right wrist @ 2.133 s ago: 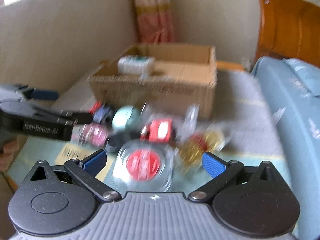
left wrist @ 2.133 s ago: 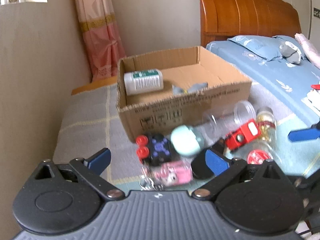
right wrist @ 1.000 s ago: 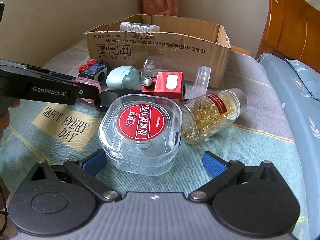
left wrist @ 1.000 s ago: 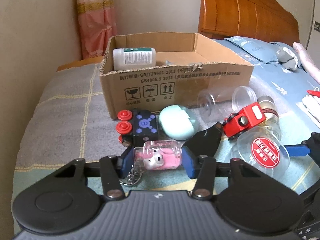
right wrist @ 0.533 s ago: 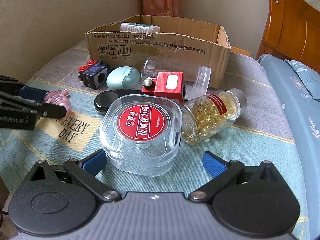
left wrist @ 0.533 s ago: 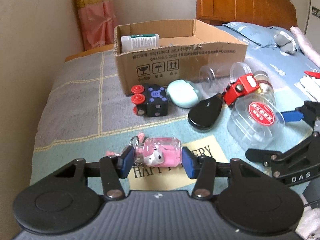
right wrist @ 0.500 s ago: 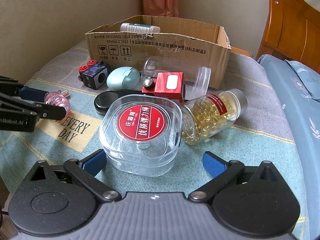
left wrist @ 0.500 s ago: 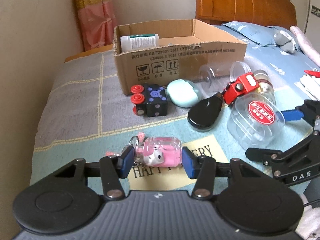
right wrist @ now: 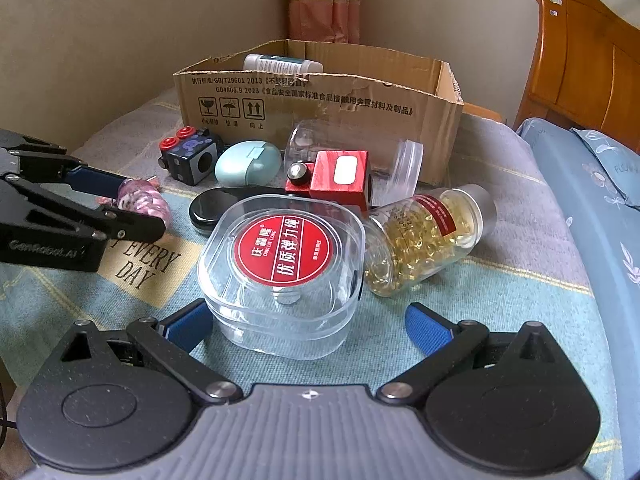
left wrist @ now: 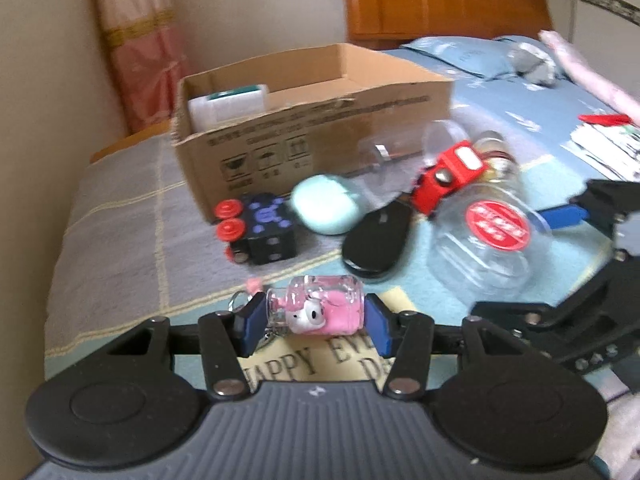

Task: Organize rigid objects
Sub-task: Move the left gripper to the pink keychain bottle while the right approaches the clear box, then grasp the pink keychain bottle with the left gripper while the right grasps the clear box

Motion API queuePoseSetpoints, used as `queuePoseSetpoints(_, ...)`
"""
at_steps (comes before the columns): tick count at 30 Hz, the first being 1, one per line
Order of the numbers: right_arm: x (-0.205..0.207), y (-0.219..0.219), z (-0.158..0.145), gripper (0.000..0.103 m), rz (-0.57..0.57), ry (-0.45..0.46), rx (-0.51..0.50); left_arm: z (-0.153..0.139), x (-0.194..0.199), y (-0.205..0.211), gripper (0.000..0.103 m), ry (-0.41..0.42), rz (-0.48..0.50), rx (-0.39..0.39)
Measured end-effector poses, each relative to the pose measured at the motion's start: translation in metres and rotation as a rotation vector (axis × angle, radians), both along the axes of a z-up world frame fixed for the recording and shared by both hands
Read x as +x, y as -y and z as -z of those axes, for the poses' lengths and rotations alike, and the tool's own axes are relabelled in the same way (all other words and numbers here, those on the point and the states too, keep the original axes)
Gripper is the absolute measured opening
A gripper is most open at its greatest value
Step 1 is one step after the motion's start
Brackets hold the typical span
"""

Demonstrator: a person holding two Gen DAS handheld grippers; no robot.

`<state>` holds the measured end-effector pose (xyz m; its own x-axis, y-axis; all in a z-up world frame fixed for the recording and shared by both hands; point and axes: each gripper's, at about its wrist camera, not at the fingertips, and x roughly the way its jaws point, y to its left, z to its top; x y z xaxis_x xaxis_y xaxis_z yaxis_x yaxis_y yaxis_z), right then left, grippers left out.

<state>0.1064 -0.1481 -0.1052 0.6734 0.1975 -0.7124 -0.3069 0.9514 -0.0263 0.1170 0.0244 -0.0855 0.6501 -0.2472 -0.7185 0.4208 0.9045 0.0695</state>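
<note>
My left gripper (left wrist: 314, 318) is shut on a small pink cartoon bottle keychain (left wrist: 316, 309) and holds it above the mat; the bottle also shows in the right wrist view (right wrist: 144, 200). My right gripper (right wrist: 308, 326) is open, its fingers on either side of a clear plastic case with a red label (right wrist: 282, 272), not touching it. An open cardboard box (left wrist: 312, 120) stands behind the pile, with a white bottle (left wrist: 228, 106) inside.
On the cloth lie a black cube with red buttons (right wrist: 188, 156), a mint oval case (right wrist: 248, 164), a black oval (right wrist: 224, 206), a red block (right wrist: 332, 180), a capsule bottle (right wrist: 424, 240) and a clear cup (right wrist: 400, 164). A wooden headboard (right wrist: 580, 68) and blue bedding (right wrist: 592, 184) are at the right.
My left gripper closed on the pink bottle, lifted it off the pile and drew it back. It now moves forward toward the box. The right gripper stays still and open.
</note>
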Motion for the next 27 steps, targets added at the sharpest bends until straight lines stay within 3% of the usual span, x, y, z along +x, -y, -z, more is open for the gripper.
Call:
queuePoseSetpoints(7, 0.000, 0.000, 0.000, 0.103, 0.001, -0.002, -0.001, 0.008, 0.009, 0.001, 0.060, -0.009, 0.028, 0.004)
queuePoseSetpoints(9, 0.000, 0.000, 0.000, 0.103, 0.000, -0.003, -0.001, 0.009, 0.012, 0.002, 0.060, -0.004, 0.041, -0.011)
queuePoseSetpoints(11, 0.000, 0.000, 0.000, 0.103, 0.000, -0.012, -0.004, 0.008, 0.013, 0.003, 0.052, -0.018, 0.056, -0.018)
queuePoseSetpoints(13, 0.000, -0.001, -0.001, 0.103, -0.006, -0.025, -0.007, 0.006, 0.011, 0.003, 0.050, -0.028, 0.063, -0.010)
queuePoseSetpoints(17, 0.000, -0.004, -0.002, 0.103, -0.015, -0.036, -0.012, 0.006, 0.002, -0.001, 0.052, -0.025, 0.053, 0.014)
queuePoseSetpoints(27, 0.000, -0.014, -0.003, 0.103, -0.045, -0.048, -0.025, 0.008, 0.006, -0.007, 0.057, -0.037, 0.080, -0.025)
